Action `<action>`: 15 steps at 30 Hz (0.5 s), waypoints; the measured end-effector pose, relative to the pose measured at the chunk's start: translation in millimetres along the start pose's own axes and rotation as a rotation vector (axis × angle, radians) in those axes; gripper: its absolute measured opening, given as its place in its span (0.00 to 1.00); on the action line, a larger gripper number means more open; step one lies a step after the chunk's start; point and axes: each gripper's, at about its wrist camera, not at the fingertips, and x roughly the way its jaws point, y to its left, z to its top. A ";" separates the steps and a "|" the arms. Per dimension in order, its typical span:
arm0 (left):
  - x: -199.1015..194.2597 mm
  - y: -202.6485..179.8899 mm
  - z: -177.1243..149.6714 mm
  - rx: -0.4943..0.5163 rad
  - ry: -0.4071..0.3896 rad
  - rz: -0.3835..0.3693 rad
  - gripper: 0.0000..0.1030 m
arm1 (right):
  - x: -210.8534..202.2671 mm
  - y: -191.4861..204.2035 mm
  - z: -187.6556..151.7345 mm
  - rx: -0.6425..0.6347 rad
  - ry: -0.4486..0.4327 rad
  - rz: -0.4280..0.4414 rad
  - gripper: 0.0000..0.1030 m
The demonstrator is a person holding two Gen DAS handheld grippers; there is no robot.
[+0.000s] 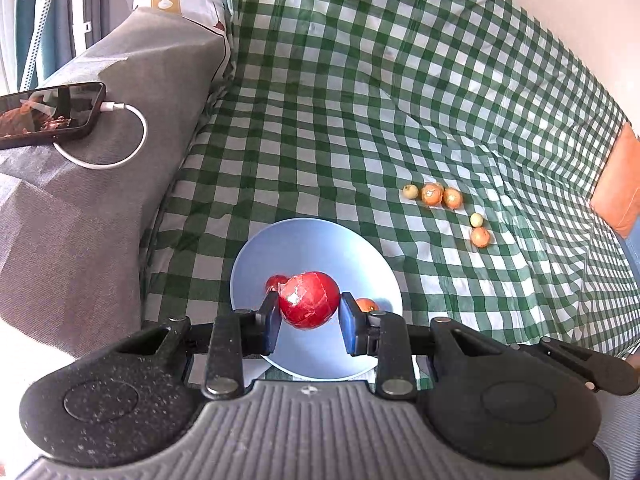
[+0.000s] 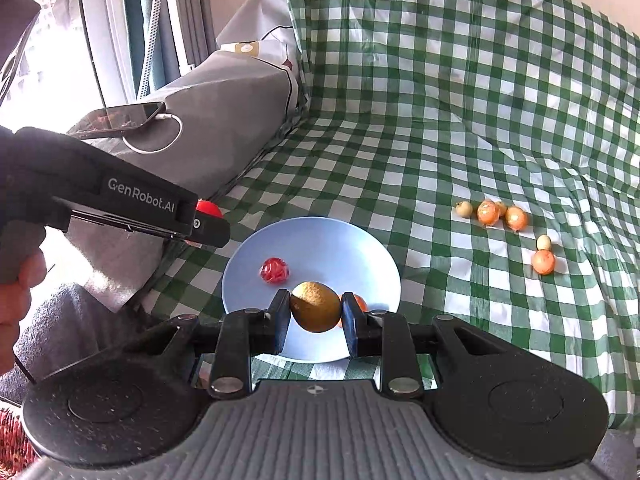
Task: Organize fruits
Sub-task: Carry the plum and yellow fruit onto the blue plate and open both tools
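My left gripper is shut on a large red fruit and holds it above the pale blue plate. My right gripper is shut on a round brown-green fruit above the same plate. On the plate lie a small red wrapped fruit and an orange fruit, mostly hidden behind my right finger. The left gripper's body shows at the left of the right wrist view, with the red fruit at its tip.
Several small orange and pale green fruits lie on the green checked cloth to the right of the plate; they also show in the left wrist view. A phone on a white cable rests on a grey cushion at left.
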 end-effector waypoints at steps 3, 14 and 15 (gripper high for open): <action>2.9 0.1 0.3 0.000 0.007 0.001 0.33 | 2.0 -2.4 -0.8 0.009 0.006 0.001 0.28; 26.0 0.2 9.1 0.005 0.043 0.012 0.33 | 24.2 -12.2 2.5 0.028 0.033 -0.013 0.28; 29.0 0.2 10.2 0.005 0.046 0.013 0.33 | 27.1 -12.8 3.7 0.027 0.035 -0.014 0.28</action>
